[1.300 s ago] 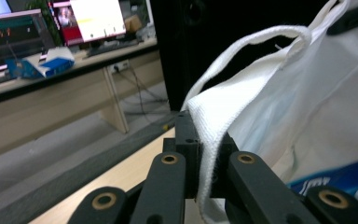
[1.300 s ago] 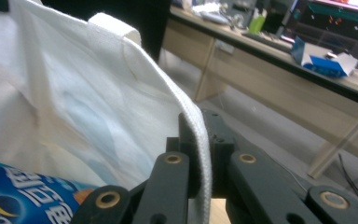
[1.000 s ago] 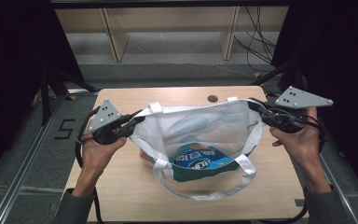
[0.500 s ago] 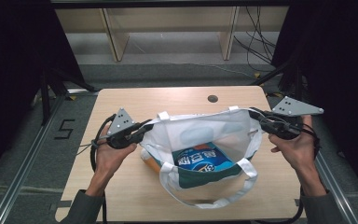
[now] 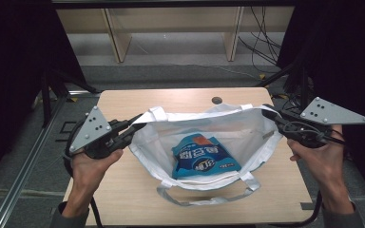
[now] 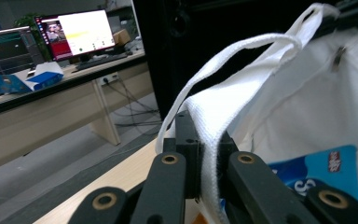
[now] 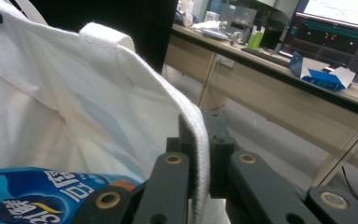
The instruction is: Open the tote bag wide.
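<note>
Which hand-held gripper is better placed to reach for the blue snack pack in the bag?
Left, marginally. The left hand-held gripper sits nearer the blue snack pack than the right hand-held gripper; both are clamped on the white bag rim.

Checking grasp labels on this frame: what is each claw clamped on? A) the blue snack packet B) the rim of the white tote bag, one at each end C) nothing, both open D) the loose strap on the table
B: the left claw and right claw each pinch the rim of the white tote bag, stretching it open over the blue snack packet inside.
</note>
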Action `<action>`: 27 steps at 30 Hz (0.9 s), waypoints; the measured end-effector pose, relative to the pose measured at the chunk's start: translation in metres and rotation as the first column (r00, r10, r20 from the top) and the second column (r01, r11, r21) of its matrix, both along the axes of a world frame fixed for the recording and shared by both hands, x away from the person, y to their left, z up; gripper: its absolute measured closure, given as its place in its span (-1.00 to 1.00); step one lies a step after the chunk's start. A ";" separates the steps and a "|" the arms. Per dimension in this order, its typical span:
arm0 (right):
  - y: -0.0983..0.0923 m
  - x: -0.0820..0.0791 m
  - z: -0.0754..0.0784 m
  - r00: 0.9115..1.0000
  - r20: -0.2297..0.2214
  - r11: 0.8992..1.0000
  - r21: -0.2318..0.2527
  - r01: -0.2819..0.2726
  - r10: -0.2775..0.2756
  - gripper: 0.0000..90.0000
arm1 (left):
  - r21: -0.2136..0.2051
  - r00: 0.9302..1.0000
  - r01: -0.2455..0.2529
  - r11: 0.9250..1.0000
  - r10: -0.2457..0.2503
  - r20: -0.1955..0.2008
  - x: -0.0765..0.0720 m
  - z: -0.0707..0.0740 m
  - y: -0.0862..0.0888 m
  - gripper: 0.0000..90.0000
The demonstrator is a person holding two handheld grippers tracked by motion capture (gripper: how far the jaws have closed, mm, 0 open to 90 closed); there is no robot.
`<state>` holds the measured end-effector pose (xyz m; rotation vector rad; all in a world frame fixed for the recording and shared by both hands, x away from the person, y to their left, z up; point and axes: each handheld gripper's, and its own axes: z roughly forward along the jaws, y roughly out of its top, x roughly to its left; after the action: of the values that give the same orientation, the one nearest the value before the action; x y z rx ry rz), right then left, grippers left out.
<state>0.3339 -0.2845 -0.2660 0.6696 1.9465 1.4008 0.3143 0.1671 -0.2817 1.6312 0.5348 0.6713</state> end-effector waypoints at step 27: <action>-0.007 0.062 -0.010 0.991 -0.108 0.997 0.013 0.082 -0.081 0.96 | -0.099 0.984 -0.028 0.995 0.010 -0.176 0.086 -0.030 -0.011 0.92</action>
<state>0.3963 -0.2917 -0.2755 0.8383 1.9679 1.3578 0.4004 0.1557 -0.3116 1.5995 0.7018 0.5087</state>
